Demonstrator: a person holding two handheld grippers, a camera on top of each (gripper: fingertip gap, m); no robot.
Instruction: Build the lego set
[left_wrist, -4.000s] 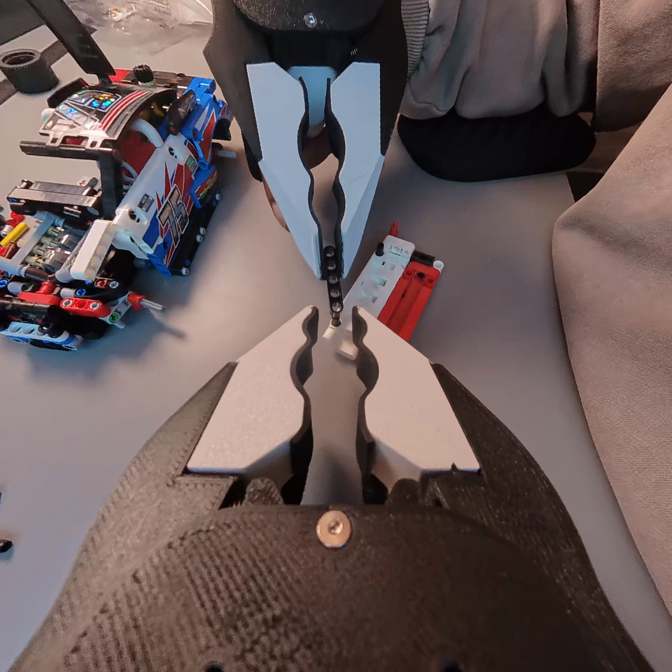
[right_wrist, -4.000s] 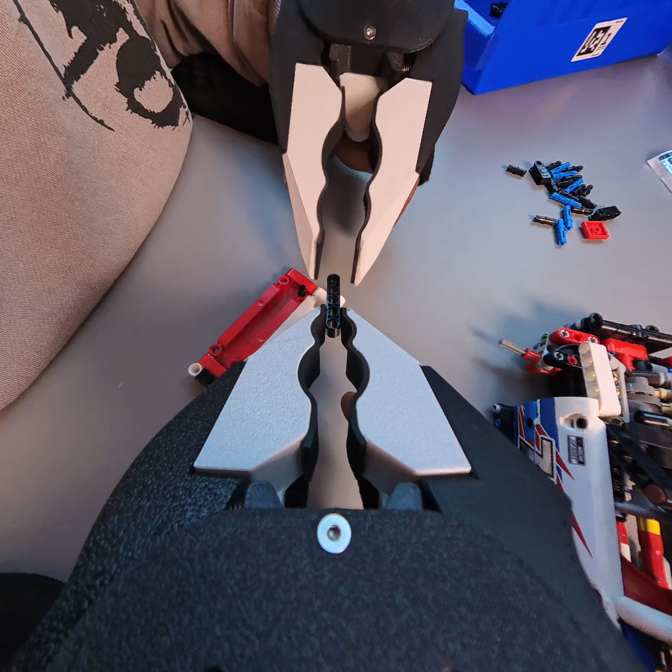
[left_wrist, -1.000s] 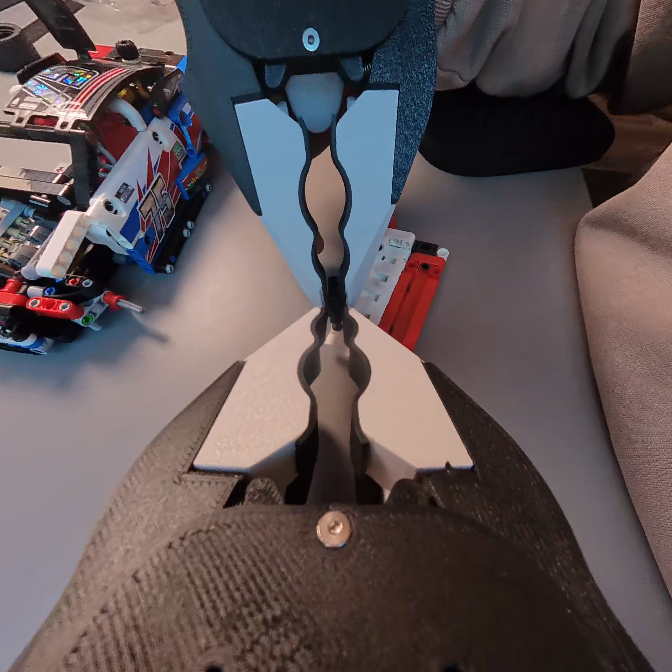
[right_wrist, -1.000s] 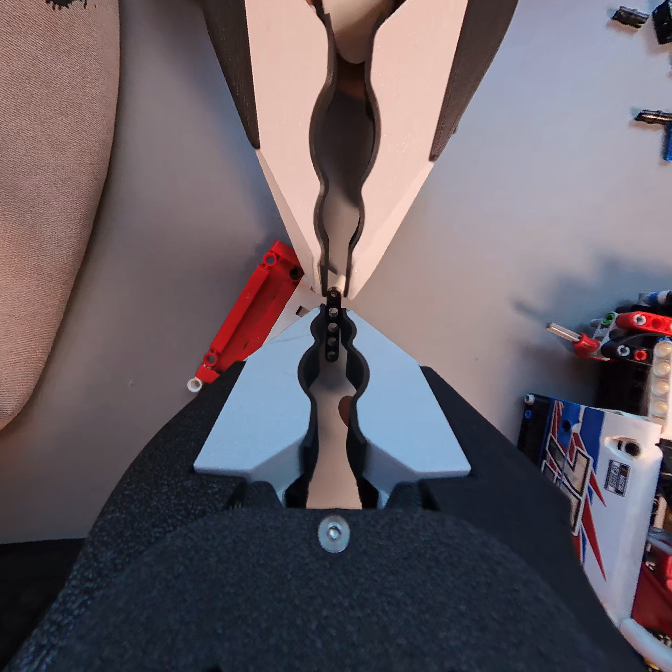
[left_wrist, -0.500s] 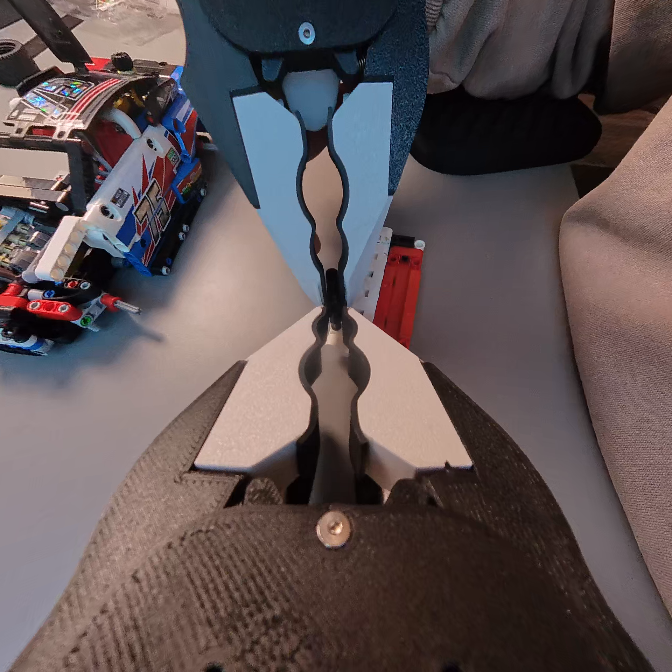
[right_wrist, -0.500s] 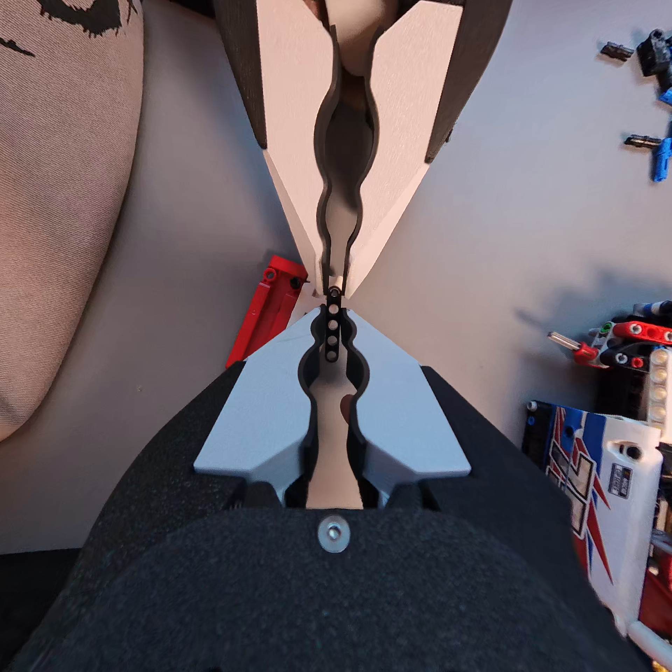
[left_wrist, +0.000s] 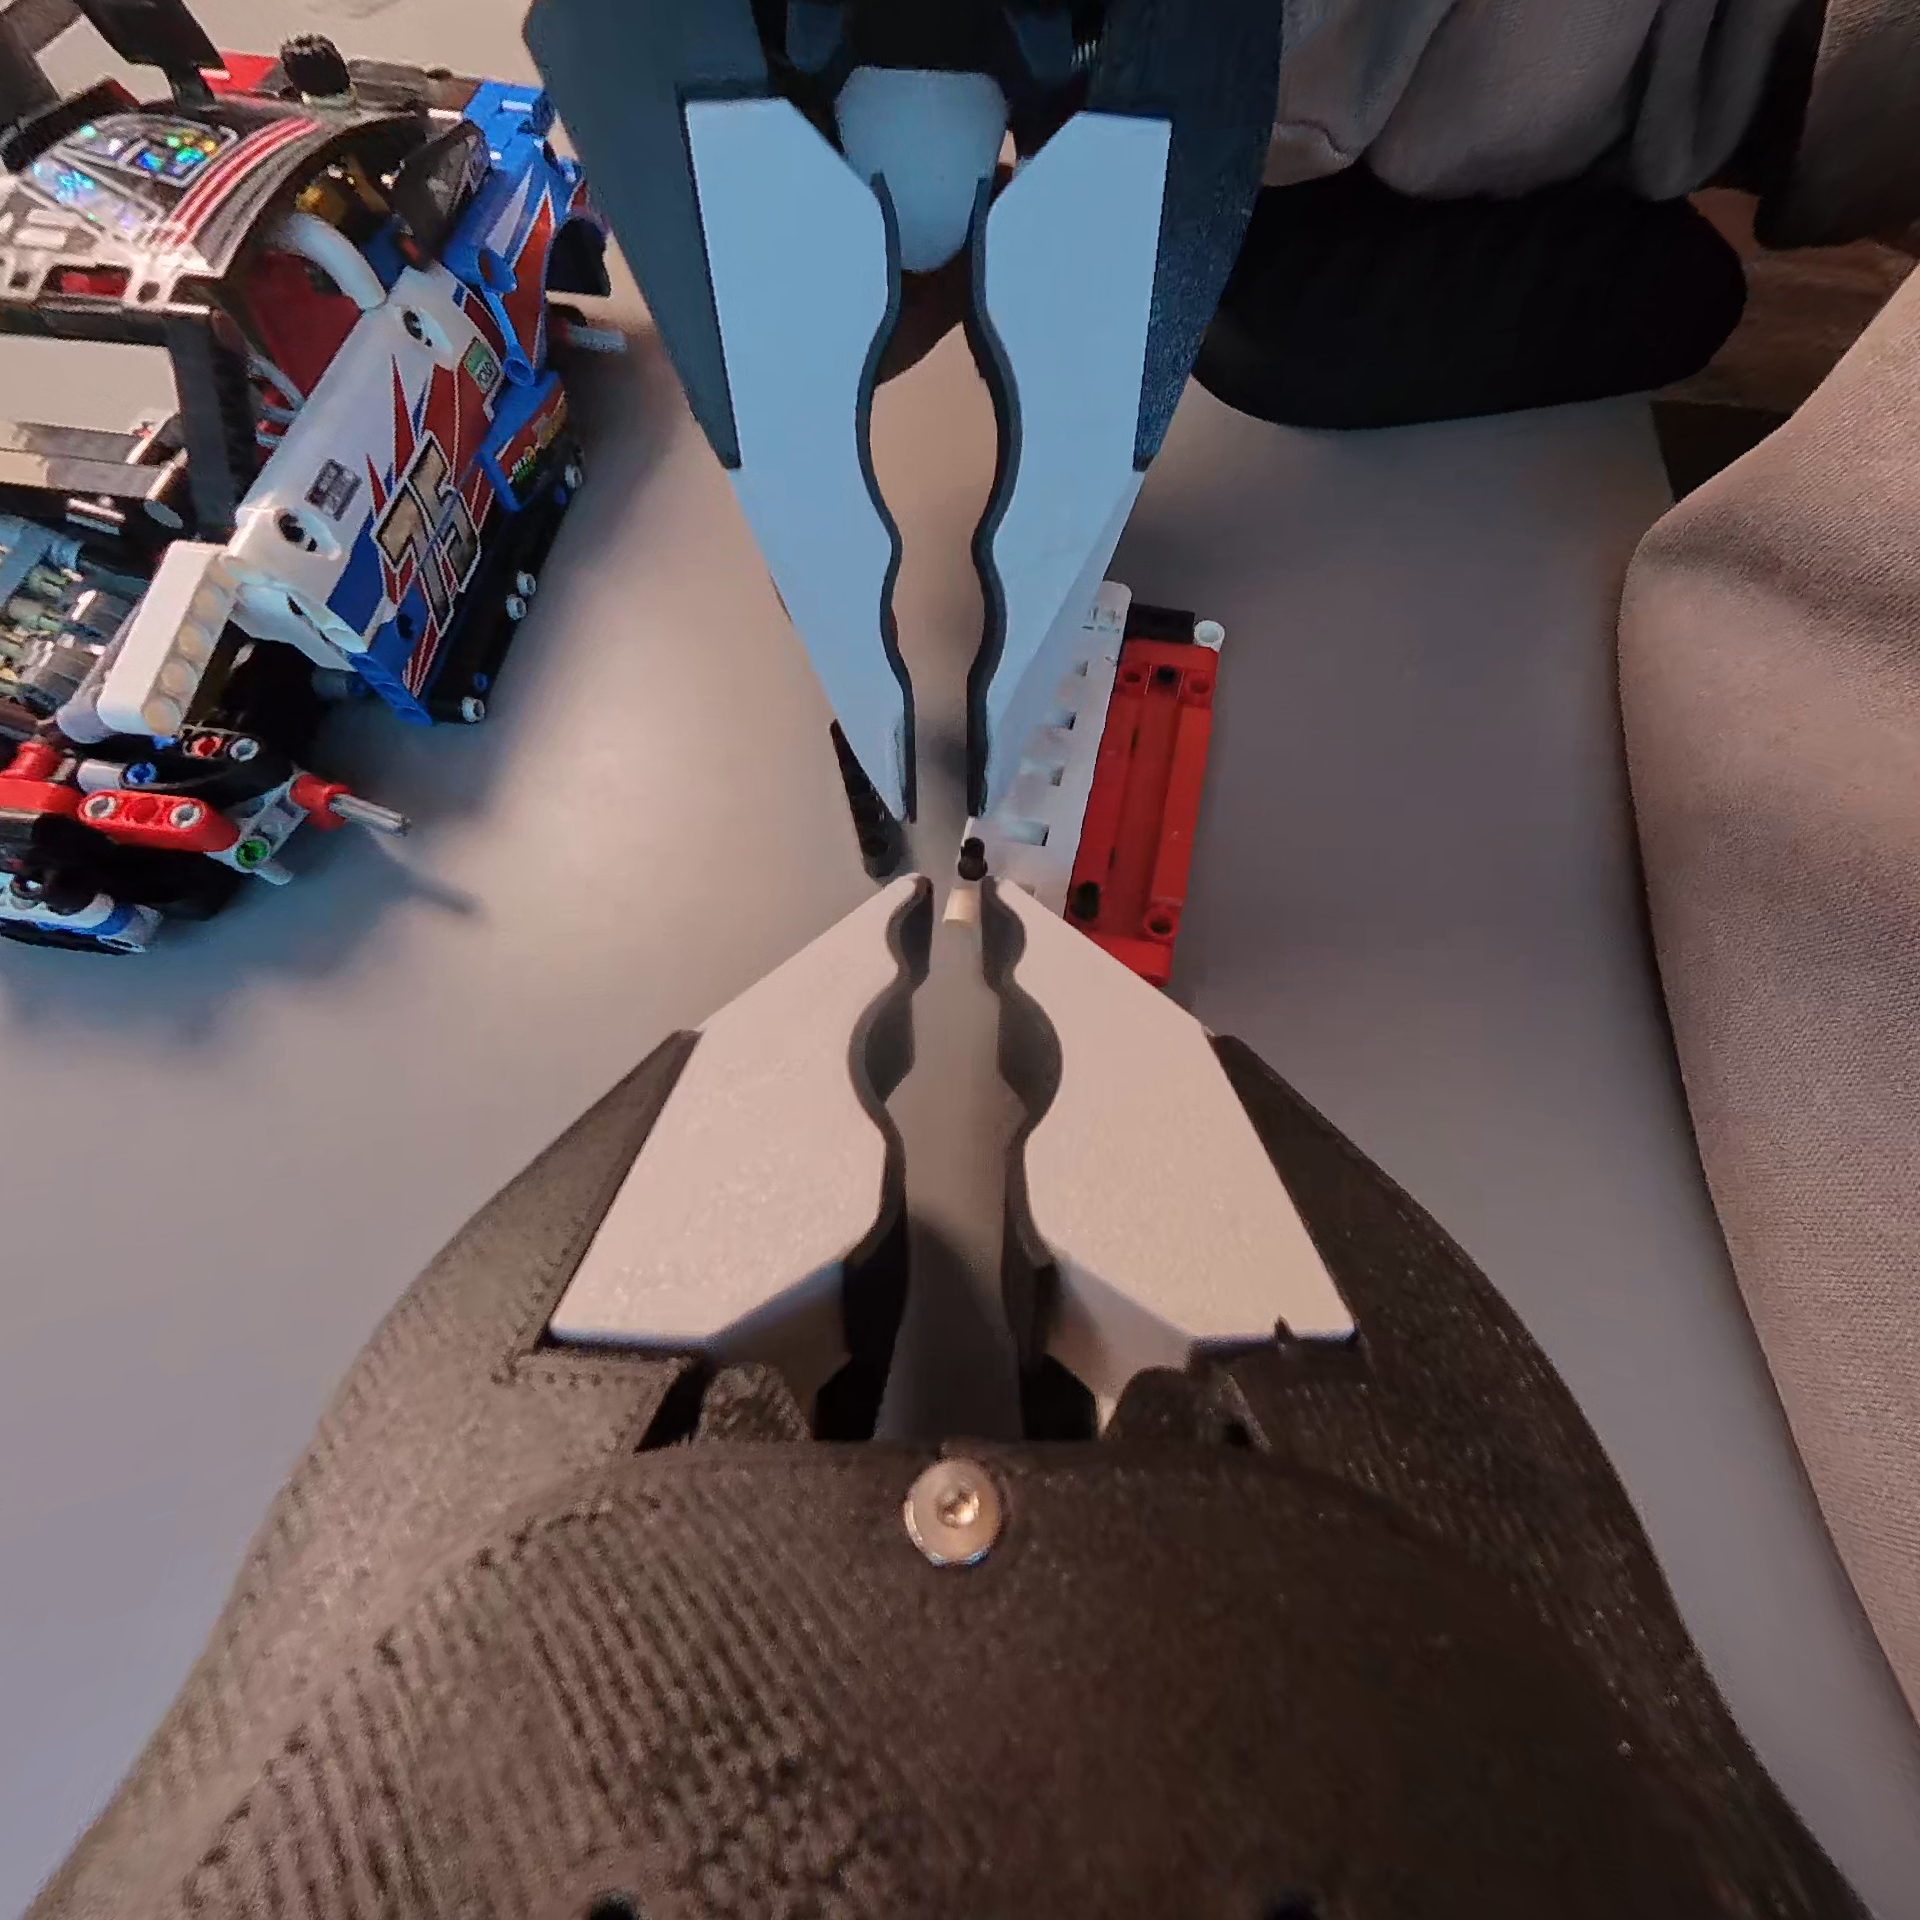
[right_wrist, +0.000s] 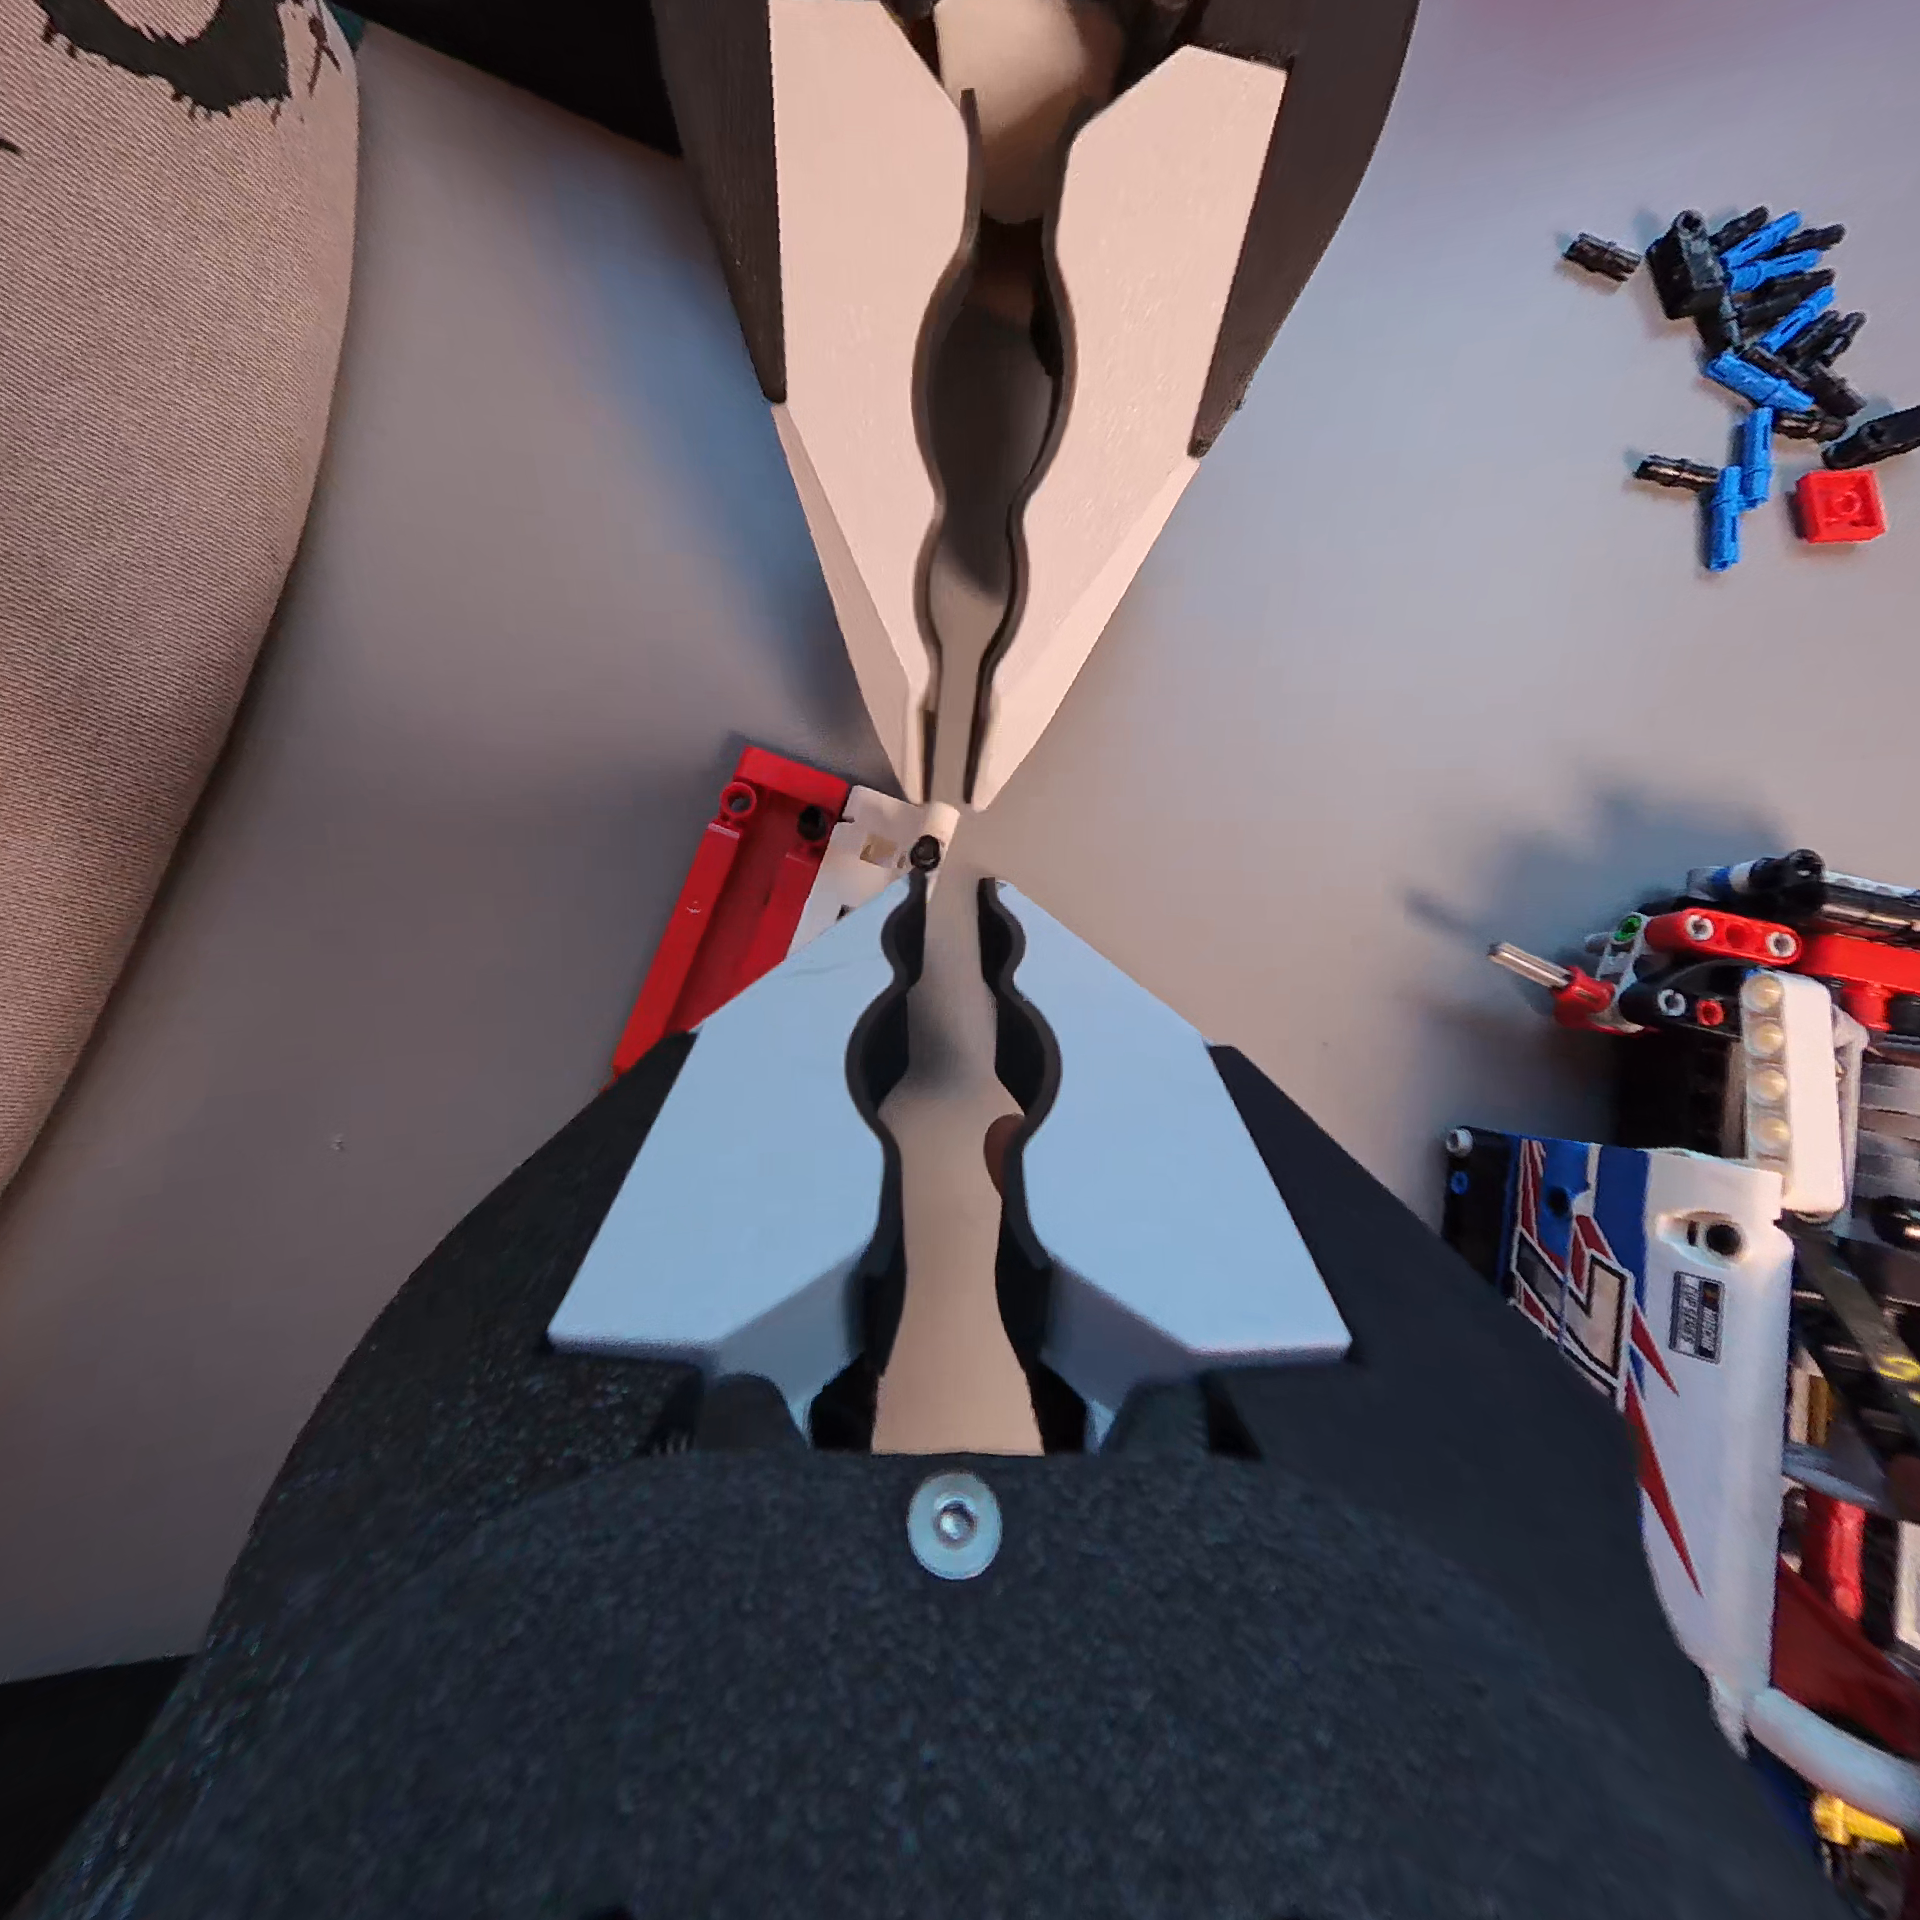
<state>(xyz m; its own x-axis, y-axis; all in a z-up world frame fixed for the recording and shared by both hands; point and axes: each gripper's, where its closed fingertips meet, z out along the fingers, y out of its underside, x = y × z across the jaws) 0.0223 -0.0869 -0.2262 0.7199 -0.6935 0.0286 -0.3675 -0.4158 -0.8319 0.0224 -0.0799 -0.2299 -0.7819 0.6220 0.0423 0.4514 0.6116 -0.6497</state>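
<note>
Left wrist view takes in a smooth grey table (left_wrist: 623, 1039) with a half-built lego car (left_wrist: 343, 499) at its left, glossy white, blue and red panels over a black studded frame. A person's beige ribbed fabric sleeve (left_wrist: 1787, 831) fills the right edge. Two matching tools meet tip to tip over mid-table, each a coarse black printed shell carrying pale wedge-shaped fingers with wavy black inner pads. The left gripper (left_wrist: 951, 888) points away from its camera, level and low, its fingers drawn close and pinching a small white piece (left_wrist: 961, 906) at the very tips, a black pin (left_wrist: 971, 858) sticking out of it. The right gripper (left_wrist: 940, 810) faces it from the far side, tips just apart and holding nothing. A flat red and white panel (left_wrist: 1143, 790) lies on the table just beyond the tips, partly covered by the right gripper's finger. A slim black beam (left_wrist: 871, 821) with round holes shows beside that gripper's other finger, mostly hidden behind it. Right wrist view adds a loose heap of blue and black pins (right_wrist: 1766, 332) and a red square tile (right_wrist: 1839, 506), well apart from the tools.
</note>
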